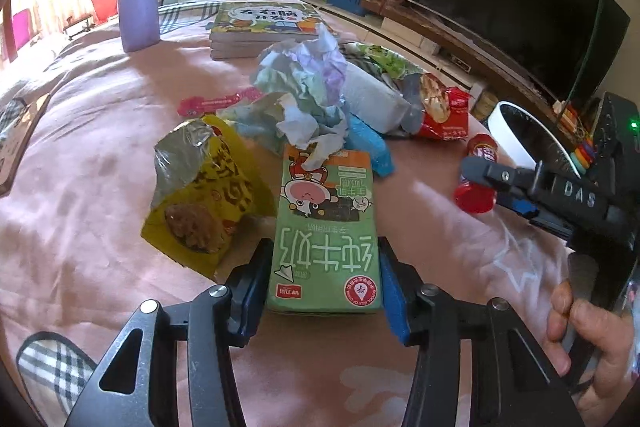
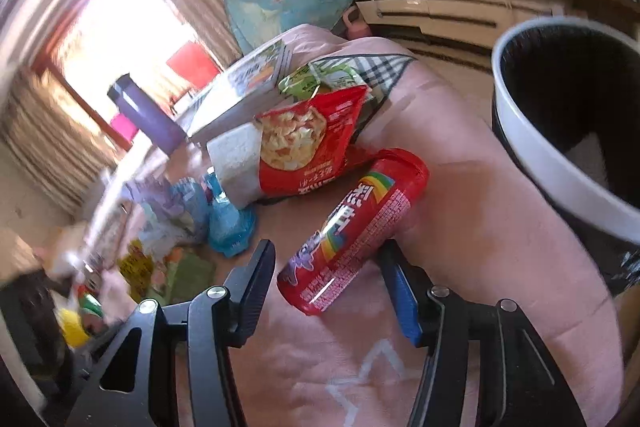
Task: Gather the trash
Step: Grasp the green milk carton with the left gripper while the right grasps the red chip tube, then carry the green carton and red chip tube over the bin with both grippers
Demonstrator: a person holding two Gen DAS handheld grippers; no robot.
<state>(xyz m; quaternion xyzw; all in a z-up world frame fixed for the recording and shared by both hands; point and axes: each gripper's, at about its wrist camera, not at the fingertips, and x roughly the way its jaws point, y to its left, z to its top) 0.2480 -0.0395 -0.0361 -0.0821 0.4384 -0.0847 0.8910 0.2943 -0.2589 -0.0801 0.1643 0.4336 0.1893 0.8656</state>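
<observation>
The green rectangular milk carton (image 1: 326, 233) lies flat on the pink bedspread (image 1: 100, 187), its near end between my left gripper's (image 1: 324, 269) fingers, which press both its sides. Just left of the carton lies a yellow foil snack bag (image 1: 200, 199); behind the carton is crumpled paper (image 1: 308, 95). My right gripper (image 2: 330, 269) pinches a red cylindrical candy tube (image 2: 352, 231). Right of the tube stands a white-rimmed black bin (image 2: 560, 131); I cannot tell its contents.
</observation>
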